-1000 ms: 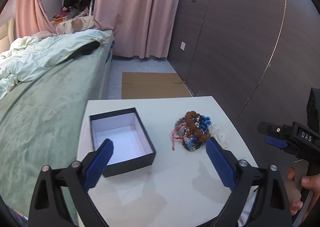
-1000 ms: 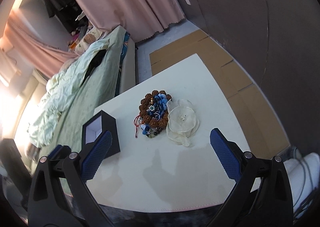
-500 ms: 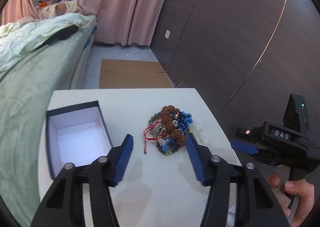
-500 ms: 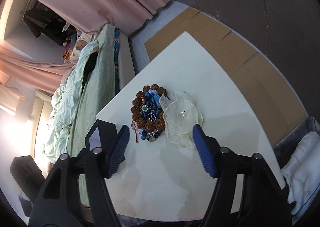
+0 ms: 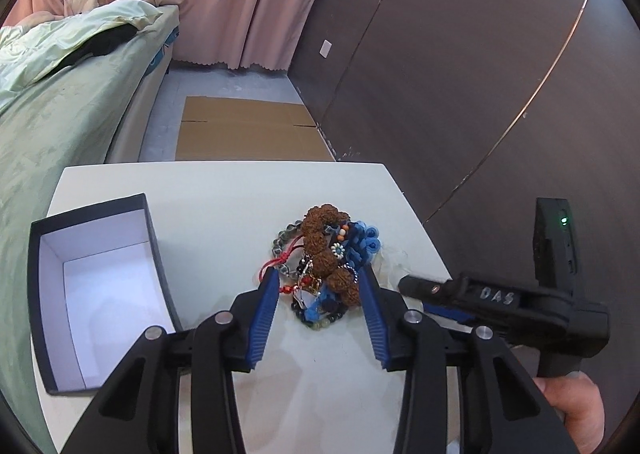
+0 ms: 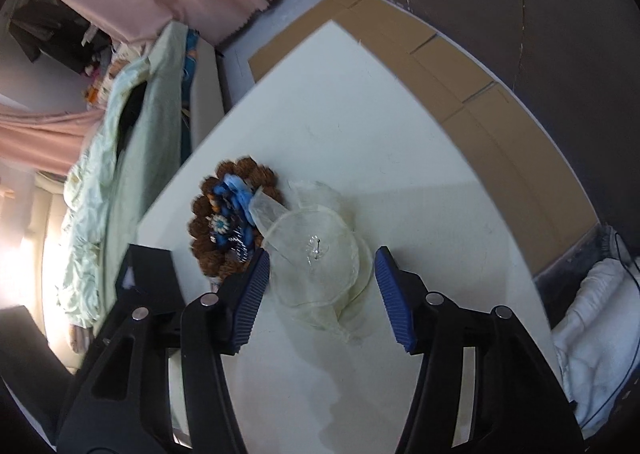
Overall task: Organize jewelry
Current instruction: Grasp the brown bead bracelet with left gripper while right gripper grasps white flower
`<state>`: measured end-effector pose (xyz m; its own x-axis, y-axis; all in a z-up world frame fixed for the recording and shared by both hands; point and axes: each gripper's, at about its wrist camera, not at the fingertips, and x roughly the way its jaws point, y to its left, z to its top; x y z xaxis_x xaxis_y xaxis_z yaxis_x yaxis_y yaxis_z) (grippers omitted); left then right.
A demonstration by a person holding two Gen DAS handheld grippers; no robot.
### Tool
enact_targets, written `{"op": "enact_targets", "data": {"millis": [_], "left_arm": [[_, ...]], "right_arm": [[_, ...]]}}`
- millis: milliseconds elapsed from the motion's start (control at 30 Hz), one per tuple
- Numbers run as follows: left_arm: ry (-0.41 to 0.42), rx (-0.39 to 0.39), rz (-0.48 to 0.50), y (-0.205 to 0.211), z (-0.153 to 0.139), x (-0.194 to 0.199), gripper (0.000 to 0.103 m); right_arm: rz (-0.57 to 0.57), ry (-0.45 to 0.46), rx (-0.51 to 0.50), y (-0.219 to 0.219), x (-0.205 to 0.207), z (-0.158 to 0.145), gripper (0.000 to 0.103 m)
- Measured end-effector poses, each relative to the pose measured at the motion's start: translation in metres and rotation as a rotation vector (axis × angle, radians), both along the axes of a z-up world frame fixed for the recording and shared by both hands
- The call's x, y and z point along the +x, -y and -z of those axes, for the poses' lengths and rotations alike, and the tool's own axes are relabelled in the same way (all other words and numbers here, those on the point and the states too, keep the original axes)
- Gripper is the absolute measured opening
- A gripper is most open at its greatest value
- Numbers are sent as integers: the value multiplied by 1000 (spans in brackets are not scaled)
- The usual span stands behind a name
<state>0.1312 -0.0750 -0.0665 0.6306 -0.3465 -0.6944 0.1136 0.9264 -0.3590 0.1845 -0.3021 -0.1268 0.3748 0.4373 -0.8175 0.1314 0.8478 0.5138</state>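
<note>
A heap of jewelry [image 5: 326, 266] lies on the white table [image 5: 224, 197]: a big brown bead bracelet, blue pieces, a red cord, a green bead string. My left gripper [image 5: 319, 280] is open, its blue pads on either side of the heap's near part. An open black box [image 5: 92, 282] with a white inside stands to the left. In the right wrist view my right gripper [image 6: 322, 258] is open around a cream organza pouch [image 6: 316, 258] lying next to the brown bracelet [image 6: 208, 230]. The right gripper also shows in the left wrist view [image 5: 416, 286].
A bed with a green cover [image 5: 60, 101] runs along the table's left side. Flat cardboard [image 5: 248, 129] lies on the floor beyond the table. A dark panelled wall [image 5: 460, 73] is on the right. White cloth [image 6: 596, 318] lies off the table's right edge.
Both grippers have moved forward and down onto the table while narrowing. The left one now straddles the jewelry heap, the right one straddles the pouch.
</note>
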Motion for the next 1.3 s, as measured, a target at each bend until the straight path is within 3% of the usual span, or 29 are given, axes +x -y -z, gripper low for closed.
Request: {"op": "enact_targets", "data": {"millis": [167,200,300,667,933,1067,1167,1233,1300], "left_arm": [[-7,-11,-15,-7,6,13,39],[-8,-15,-19,-10,6,15,39],[-14,-21,-12,-10,9,22,39],[-64,-39,82,23,26,31,39],[-110,-4,49,29,39,50,39],[-106,60,51,40,42,55,38],[-92,105,39,42,41,56,28],[-77,107,34,39,37,53,16],[-58,97,36,35,31,49,16]], "right_arm": [[-45,25,-84,-19,4,0,53],[-54,30,-90,-22,6,0,29],[-58,7,-59,-25,12,7,7],[15,105,51,-10,15,-21,7],[16,119,64,-5,11,-27,7],[20,123,61,-2,9,-29,7],[24,122,64,3,7,-30,7],[25,123,65,5,6,-30,7],[23,125,66,6,4,-31,7]]}}
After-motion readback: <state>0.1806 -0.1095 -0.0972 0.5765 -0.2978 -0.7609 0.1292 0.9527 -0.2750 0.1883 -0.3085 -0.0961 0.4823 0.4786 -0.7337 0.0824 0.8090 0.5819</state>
